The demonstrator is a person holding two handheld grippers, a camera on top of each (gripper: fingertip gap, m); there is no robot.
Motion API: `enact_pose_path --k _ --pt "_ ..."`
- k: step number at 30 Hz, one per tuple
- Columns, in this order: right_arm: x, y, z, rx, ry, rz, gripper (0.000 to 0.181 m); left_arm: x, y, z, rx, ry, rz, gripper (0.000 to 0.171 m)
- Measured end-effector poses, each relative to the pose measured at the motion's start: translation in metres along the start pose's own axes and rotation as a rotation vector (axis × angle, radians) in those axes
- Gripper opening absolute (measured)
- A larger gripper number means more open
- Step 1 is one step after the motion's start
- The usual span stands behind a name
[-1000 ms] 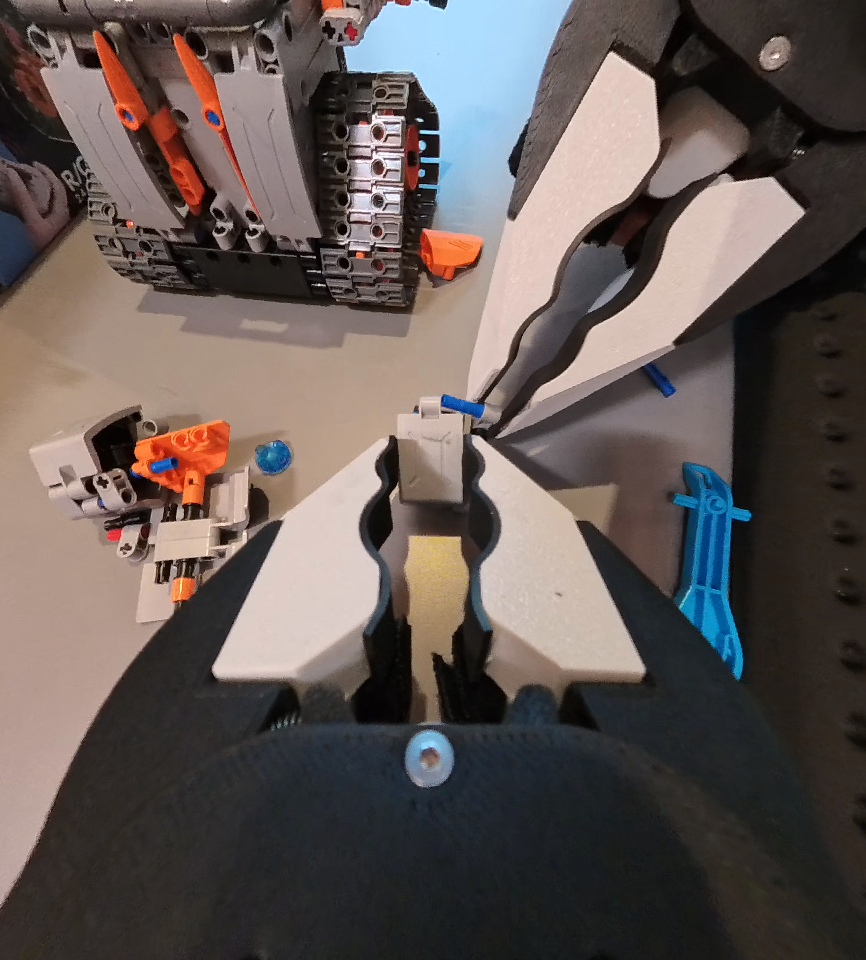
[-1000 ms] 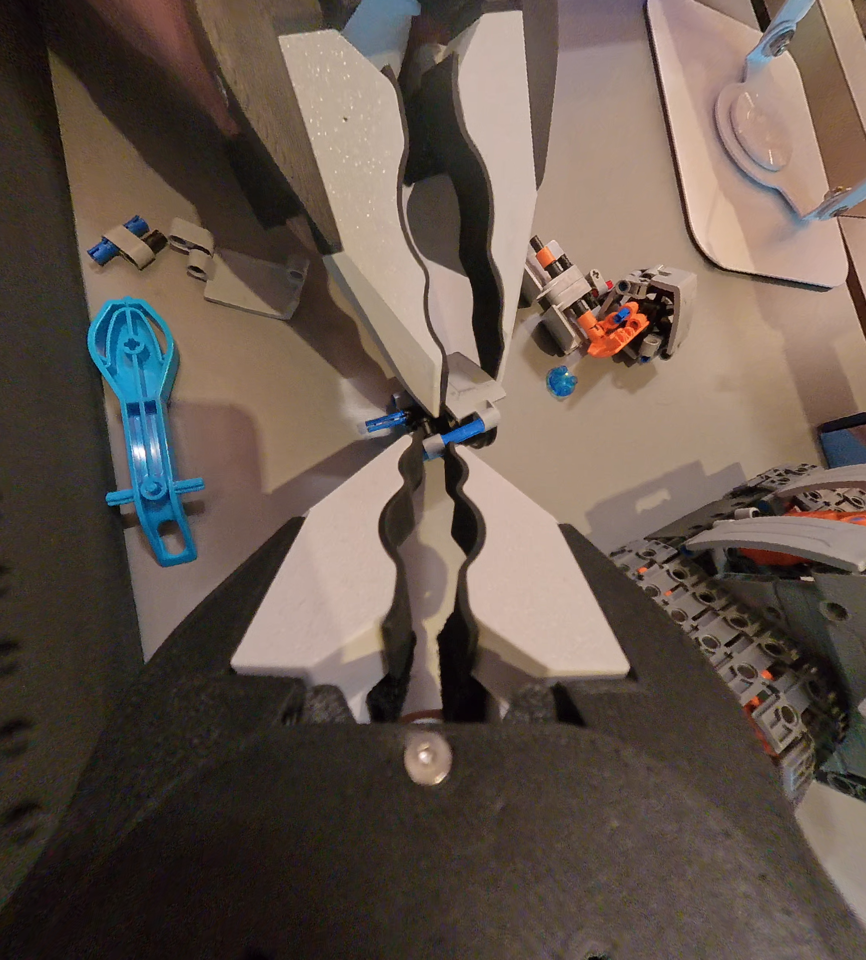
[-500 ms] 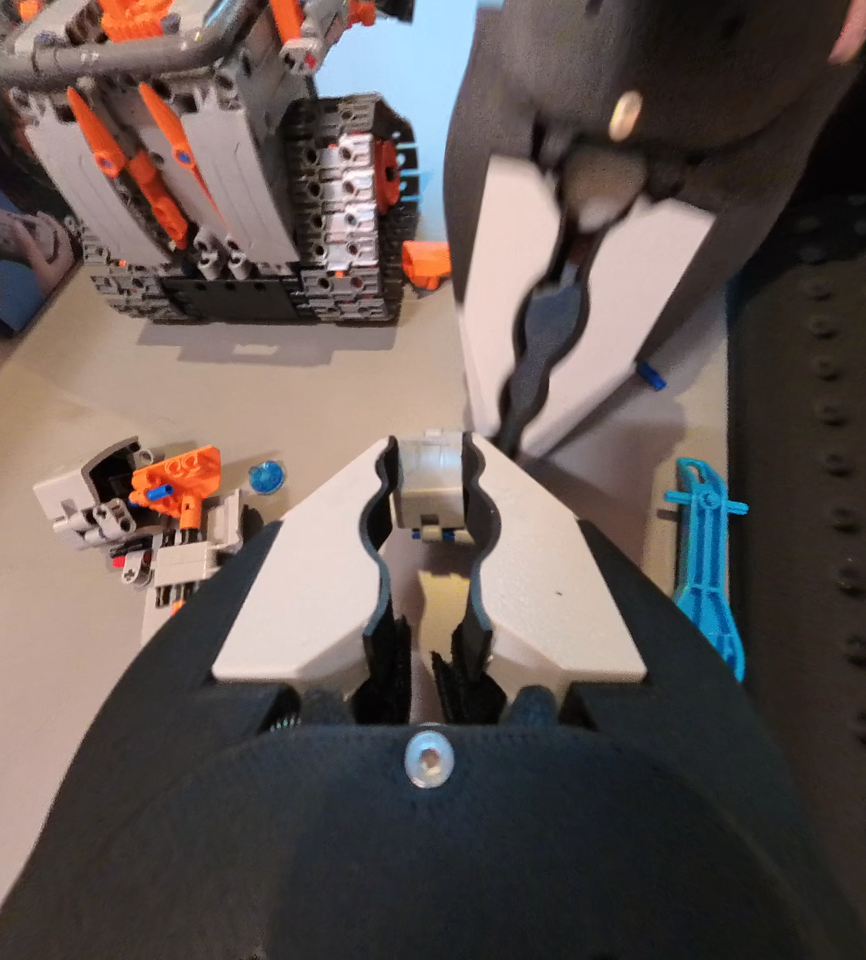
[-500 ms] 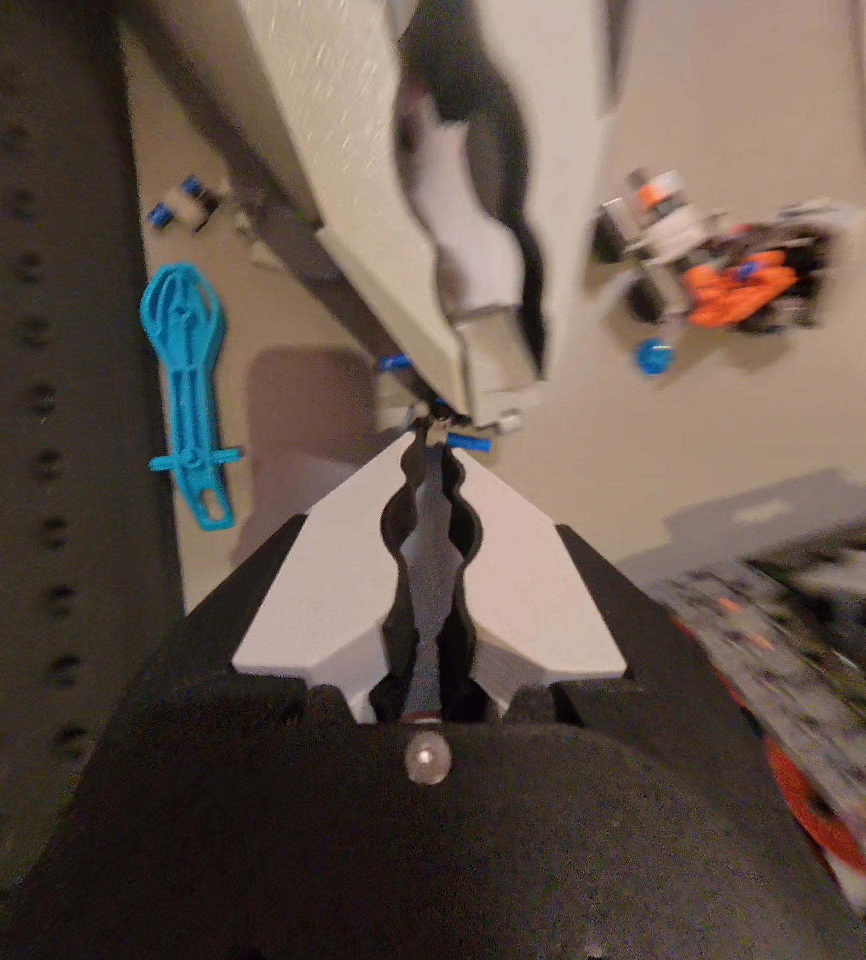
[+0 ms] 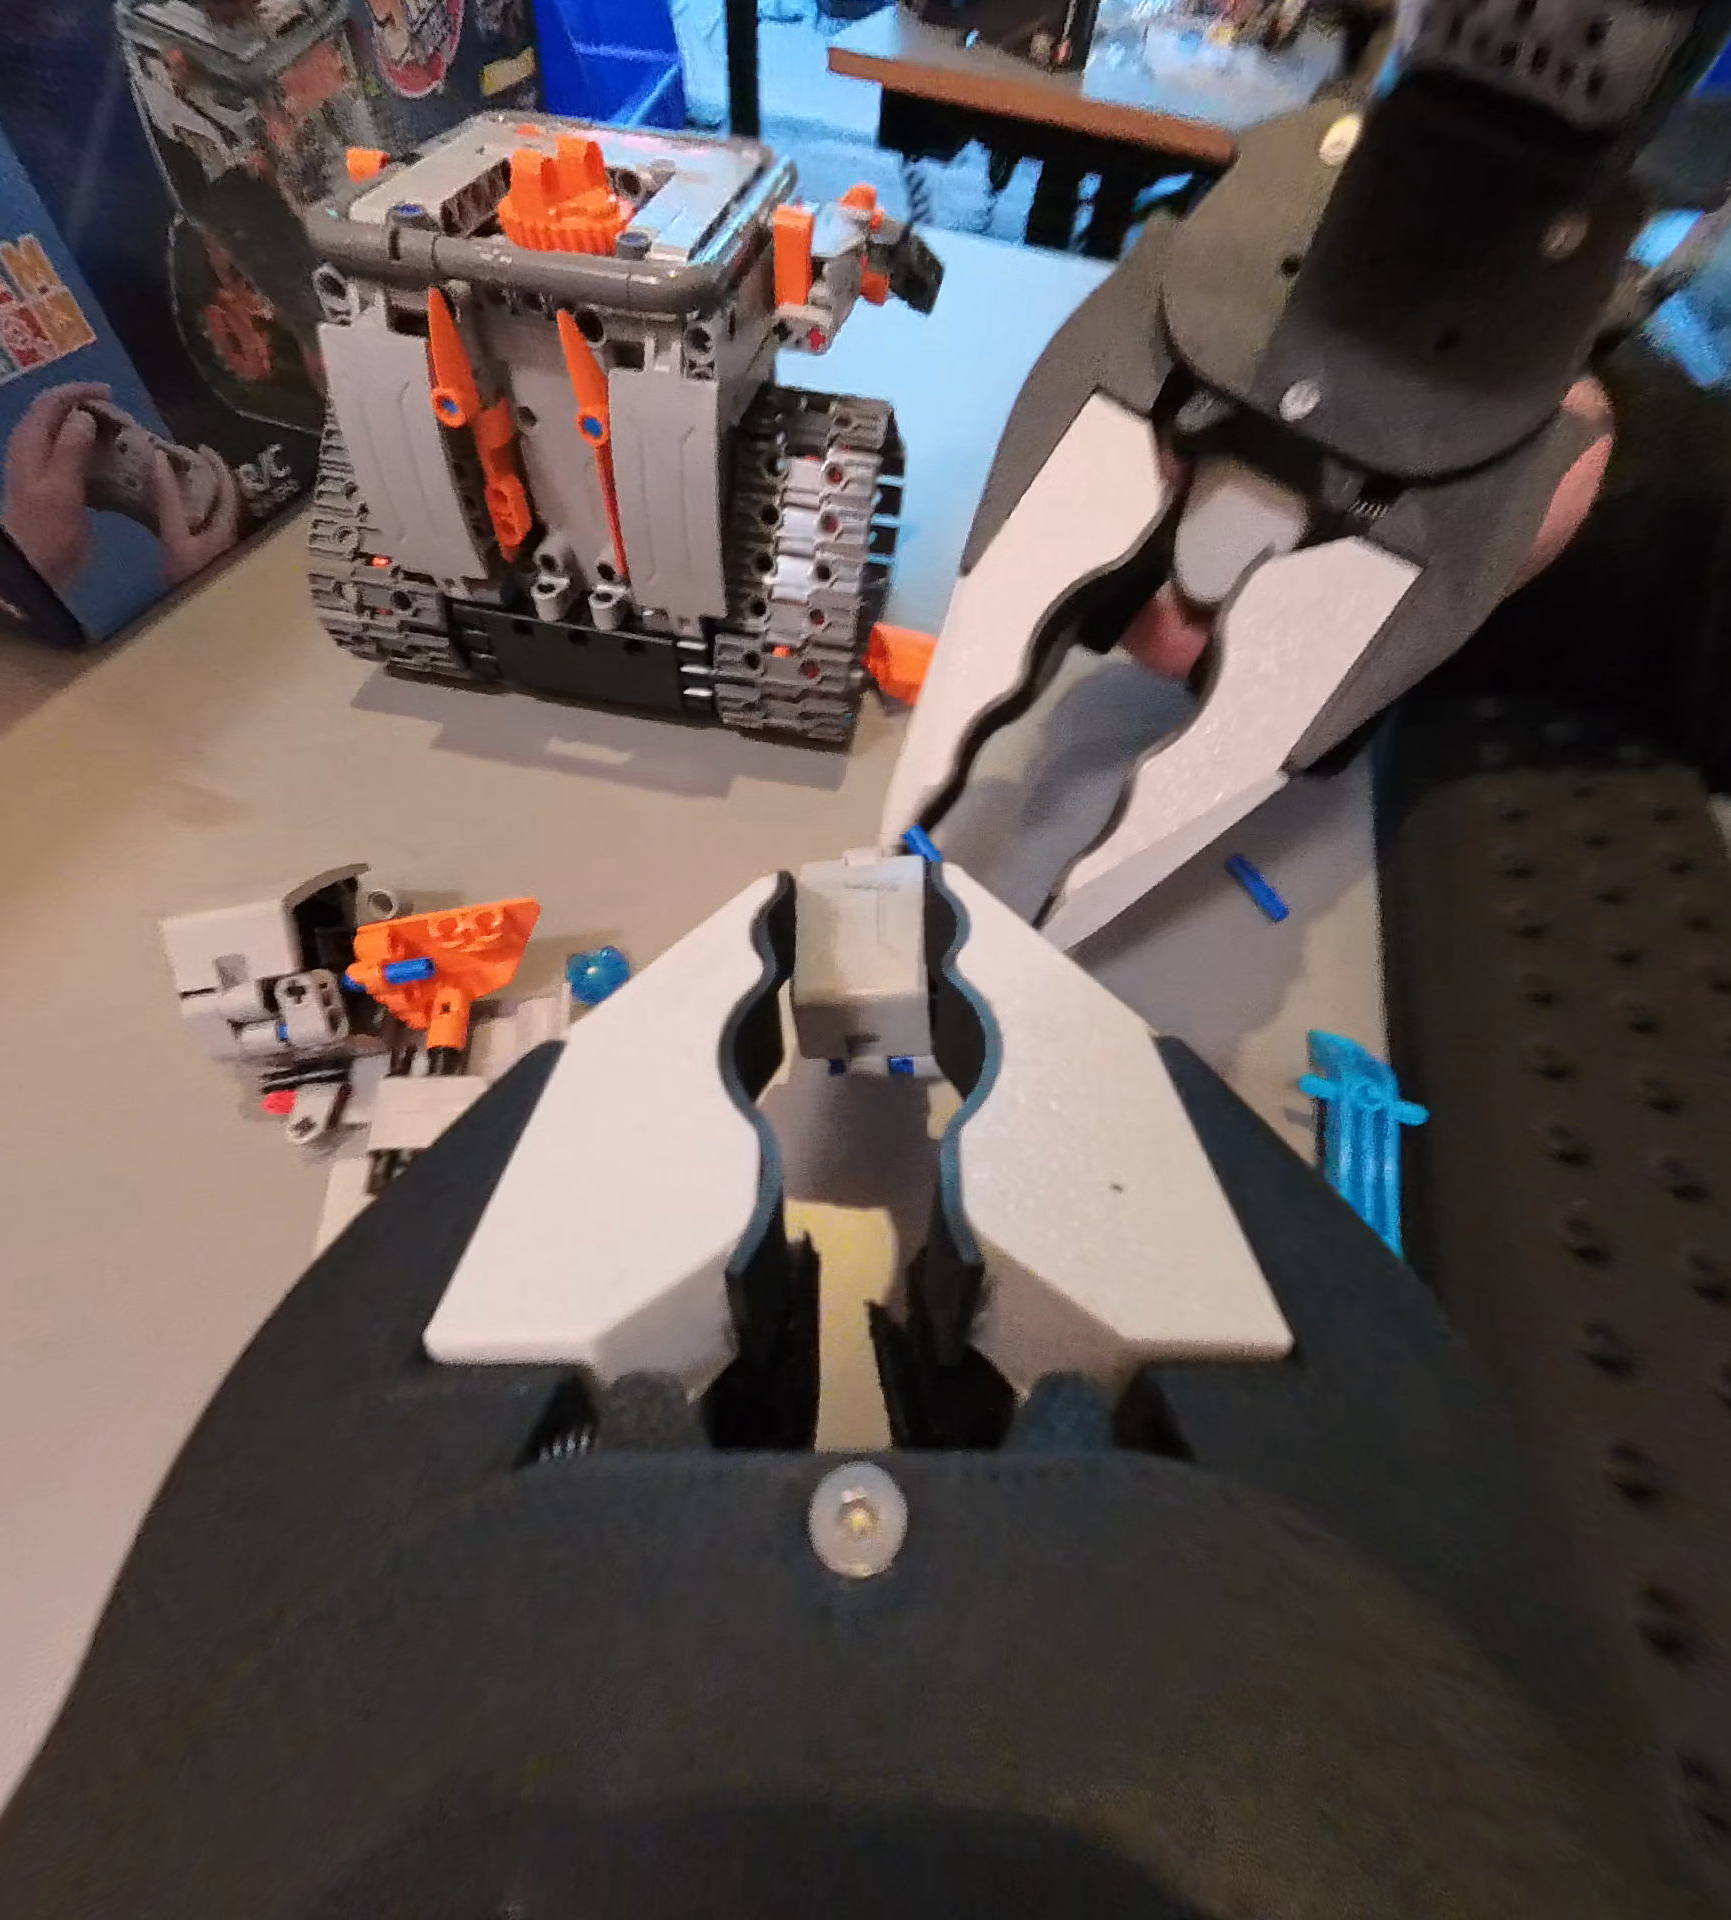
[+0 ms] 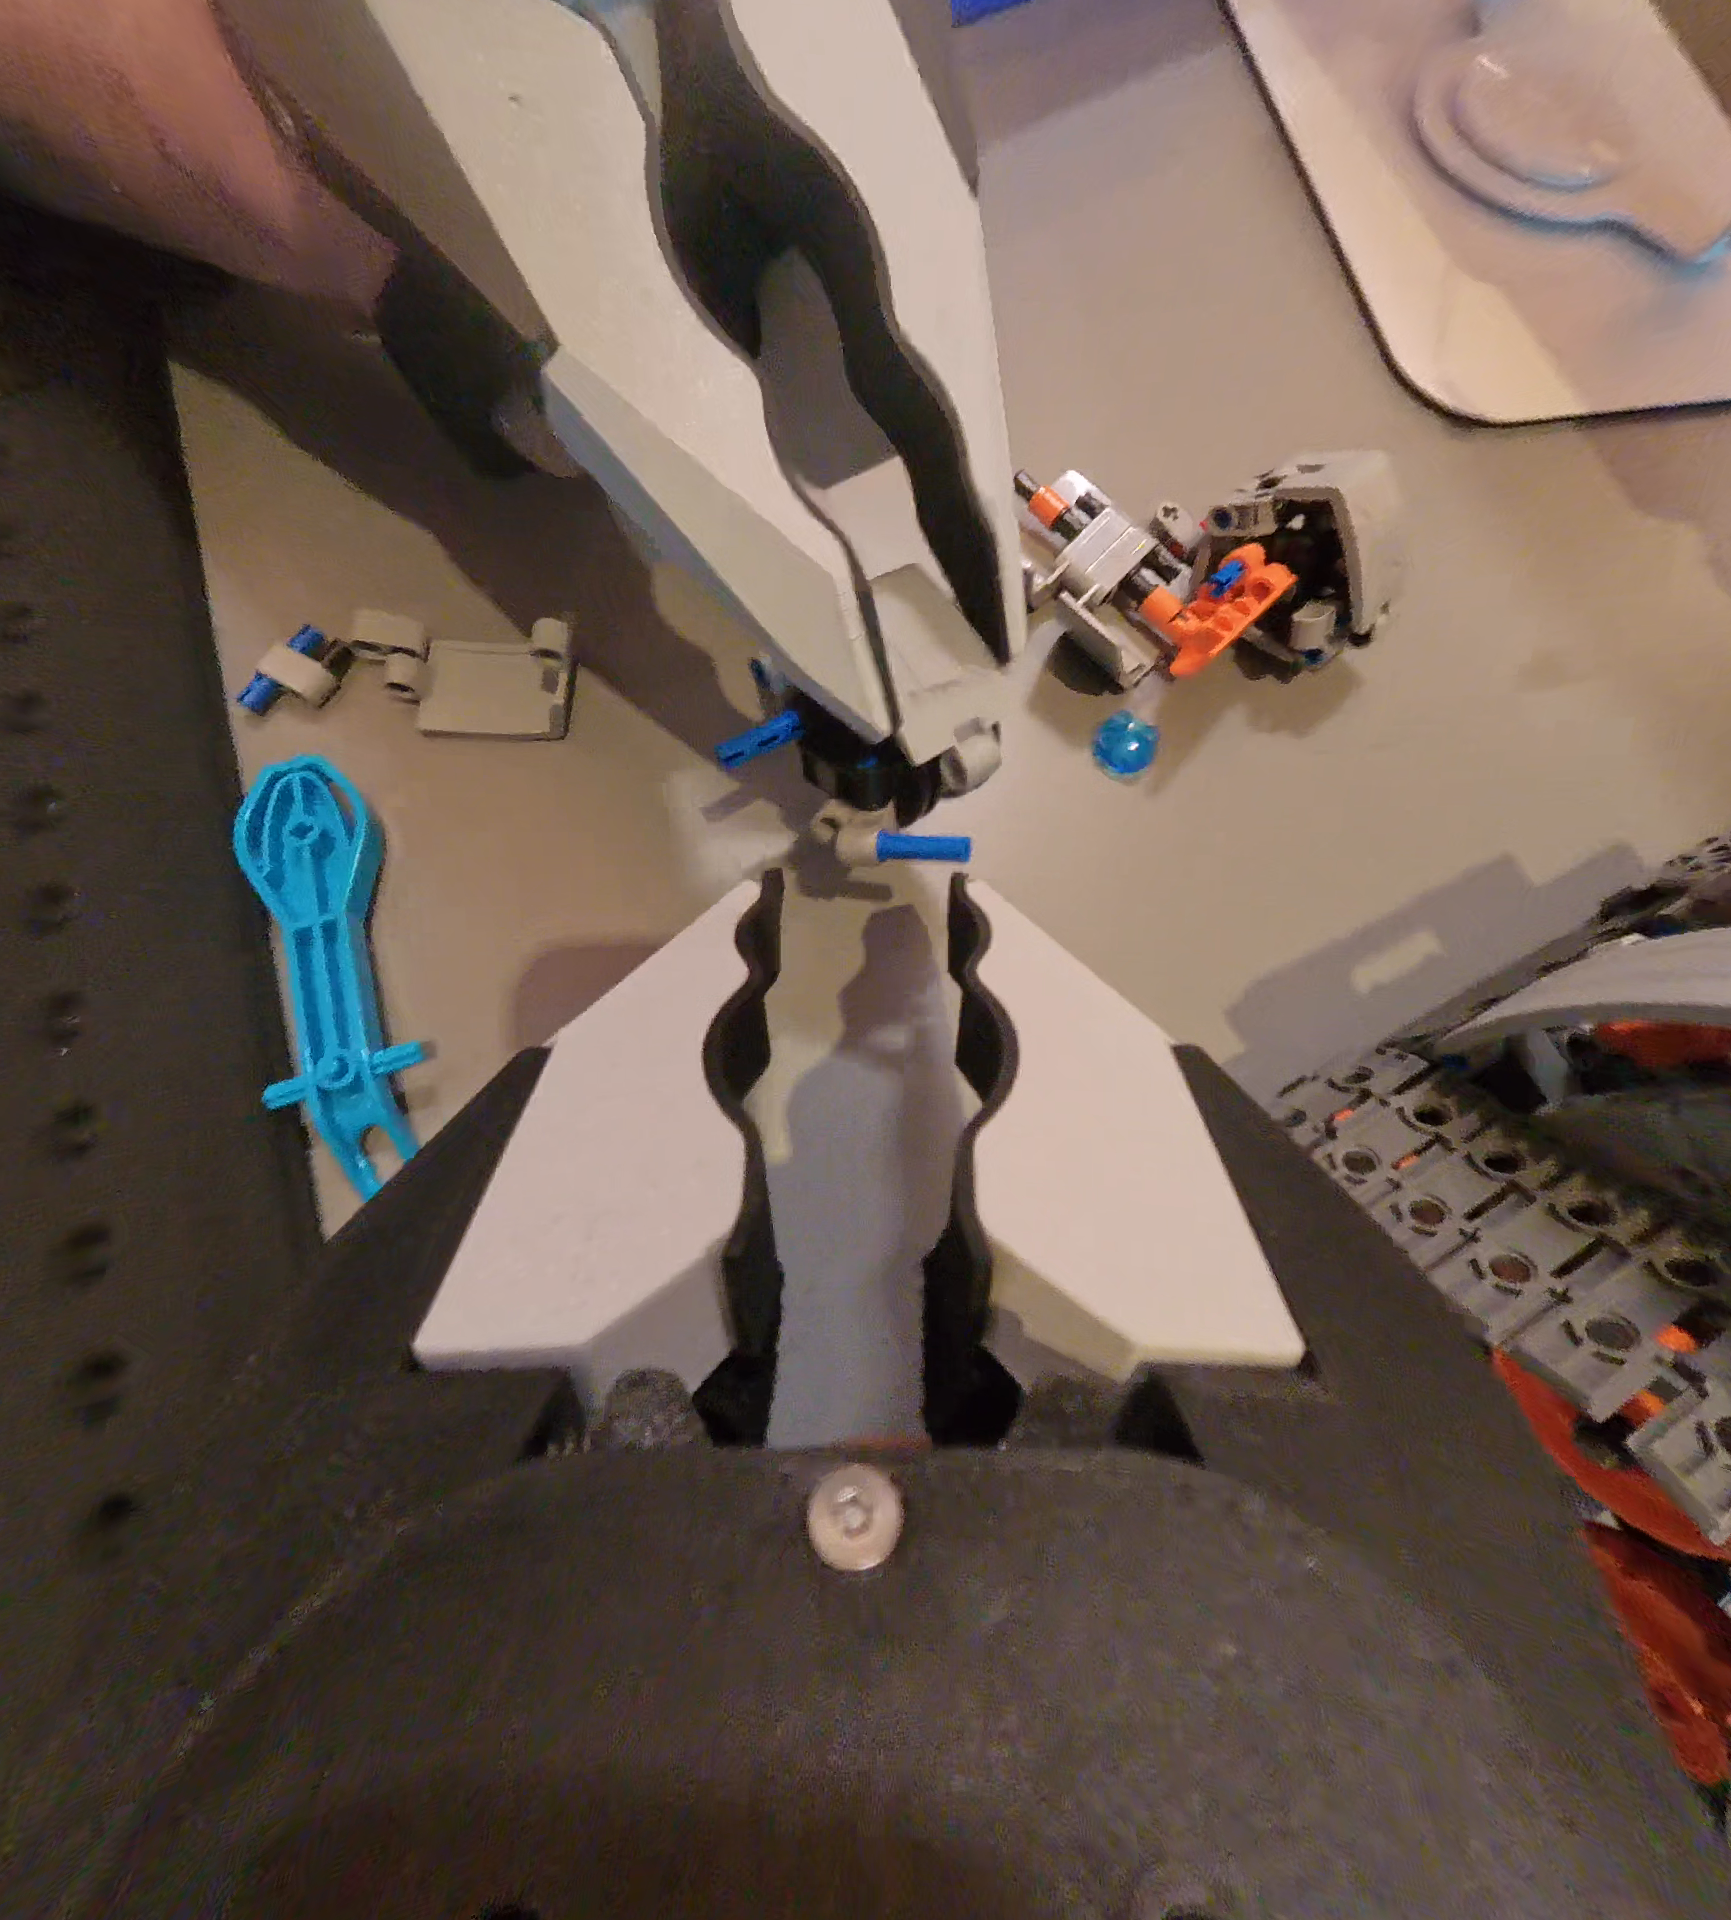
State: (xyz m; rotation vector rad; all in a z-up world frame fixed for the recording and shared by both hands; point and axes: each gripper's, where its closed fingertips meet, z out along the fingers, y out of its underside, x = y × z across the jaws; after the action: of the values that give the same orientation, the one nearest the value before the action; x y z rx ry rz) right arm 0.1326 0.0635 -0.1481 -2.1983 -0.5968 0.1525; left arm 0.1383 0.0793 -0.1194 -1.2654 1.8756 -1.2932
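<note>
Left gripper [image 5: 859, 966] pinched a grey plastic brick panel [image 5: 856, 971] between its tips, above the beige tabletop [image 5: 113, 1195]. Right gripper [image 6: 861, 883] was spread, empty, just short of a small grey connector with blue pin [image 6: 897, 844] on the tabletop.

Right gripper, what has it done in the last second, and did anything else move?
The right gripper has opened and let go of the grey connector with the blue pin, which now sits just beyond its fingertips, by the end of the grey panel. The left gripper stays shut on that panel. The blue tool, loose parts pile and tracked model lie unmoved.
</note>
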Motion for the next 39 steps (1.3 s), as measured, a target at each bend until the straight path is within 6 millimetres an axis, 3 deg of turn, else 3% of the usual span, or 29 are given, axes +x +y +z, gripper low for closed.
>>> enact_pose_path --k 3,8,20,24,27,29,39 --pt "0.003 -0.008 0.002 0.035 0.029 -0.055 0.029 0.000 -0.004 -0.002 0.035 0.053 -0.090 0.022" --pt "0.000 -0.033 -0.013 0.189 -0.005 -0.049 0.026 0.002 -0.023 -0.015 0.171 0.165 -0.212 0.022" --pt "-0.004 -0.046 -0.024 0.311 -0.124 0.069 0.020 0.004 -0.036 -0.026 0.249 0.198 -0.226 0.022" --pt "-0.005 -0.051 -0.026 0.344 -0.157 0.111 0.036 0.003 -0.039 -0.028 0.267 0.187 -0.216 0.022" --pt "-0.005 -0.054 -0.026 0.353 -0.139 0.097 0.035 0.005 -0.040 -0.028 0.270 0.182 -0.204 0.022" --pt "-0.006 -0.055 -0.027 0.360 -0.127 0.073 0.024 0.006 -0.042 -0.028 0.280 0.188 -0.202 0.022" --pt "-0.010 -0.060 -0.034 0.408 -0.183 0.065 0.019 0.012 -0.046 -0.031 0.298 0.219 -0.175 0.022"
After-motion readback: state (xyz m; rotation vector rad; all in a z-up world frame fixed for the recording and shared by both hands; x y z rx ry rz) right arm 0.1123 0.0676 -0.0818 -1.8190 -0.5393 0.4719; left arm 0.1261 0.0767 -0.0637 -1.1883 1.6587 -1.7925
